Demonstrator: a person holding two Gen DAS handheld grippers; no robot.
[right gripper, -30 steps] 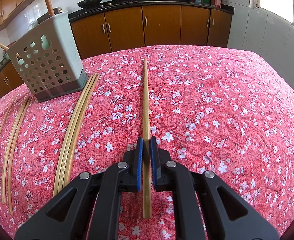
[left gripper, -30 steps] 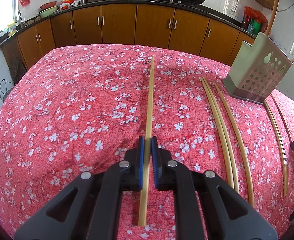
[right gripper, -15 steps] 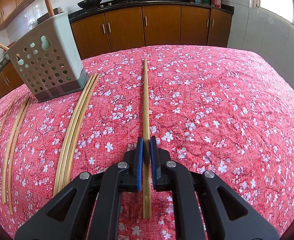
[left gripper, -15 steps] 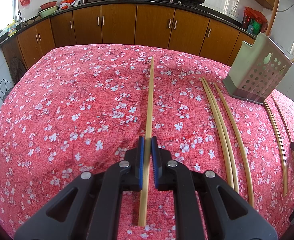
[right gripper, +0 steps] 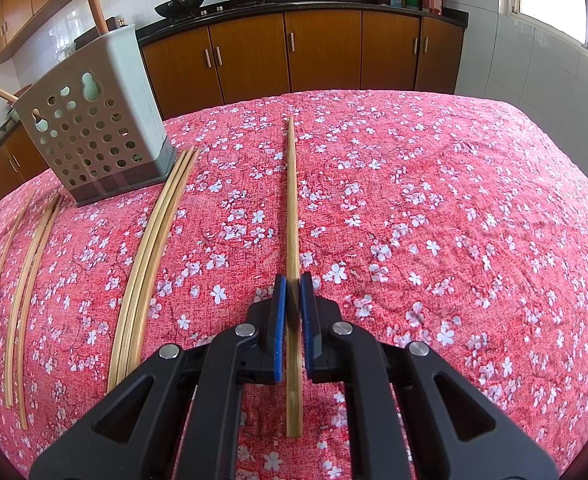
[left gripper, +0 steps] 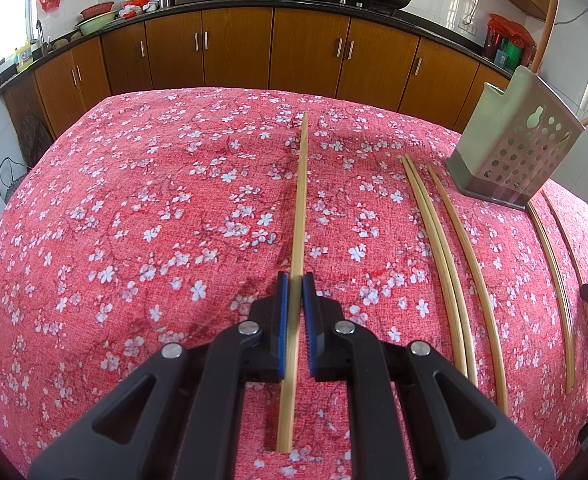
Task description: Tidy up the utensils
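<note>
My left gripper (left gripper: 296,280) is shut on a bamboo chopstick (left gripper: 298,208) that lies along the red floral tablecloth, pointing away from me. My right gripper (right gripper: 293,280) is shut on another bamboo chopstick (right gripper: 292,200), also lying on the cloth. A grey-green perforated utensil holder (left gripper: 518,148) stands at the right in the left wrist view and shows at the left in the right wrist view (right gripper: 93,120), with stick handles poking out of it. Several loose chopsticks (left gripper: 446,248) lie beside it; they also show in the right wrist view (right gripper: 149,248).
The red floral tablecloth (left gripper: 133,220) covers the whole table and drops off at its edges. More chopsticks (right gripper: 25,272) lie left of the holder. Brown kitchen cabinets (left gripper: 310,52) and a counter with woks stand behind the table.
</note>
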